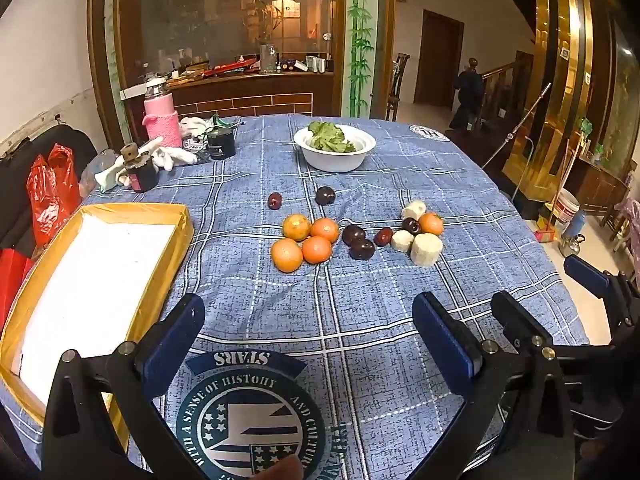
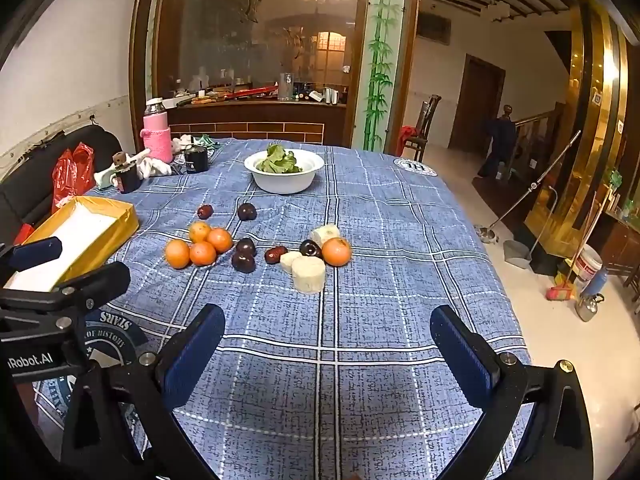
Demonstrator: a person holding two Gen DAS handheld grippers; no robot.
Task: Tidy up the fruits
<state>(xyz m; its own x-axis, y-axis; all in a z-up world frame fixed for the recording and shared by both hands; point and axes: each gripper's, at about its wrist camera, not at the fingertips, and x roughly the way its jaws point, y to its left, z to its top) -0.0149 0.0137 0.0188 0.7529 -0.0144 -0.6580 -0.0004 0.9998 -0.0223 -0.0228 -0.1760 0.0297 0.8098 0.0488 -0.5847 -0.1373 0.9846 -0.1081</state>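
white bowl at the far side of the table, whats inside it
The white bowl holds leafy greens rising above its rim. Anything beneath the leaves, and the bowl's bottom, is hidden by them and the near wall.

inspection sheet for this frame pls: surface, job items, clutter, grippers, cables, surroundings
Surface: blue plaid tablecloth, wrinkled near the fruit.
Job's things: four oranges clustered; a fifth orange lies apart among pale cut chunks; dark plums and small red fruits loose on the cloth. Yellow-rimmed tray at the left edge holds no fruit.
Clutter: white bowl with greens, pink bottle, dark jars, white gloves at the far left.
Grippers: left gripper and right gripper both low near the front edge, jaws open, holding nothing.
Cables: nothing seen.
Surroundings: red plastic bag on a dark seat; mop and buckets on the floor at right.
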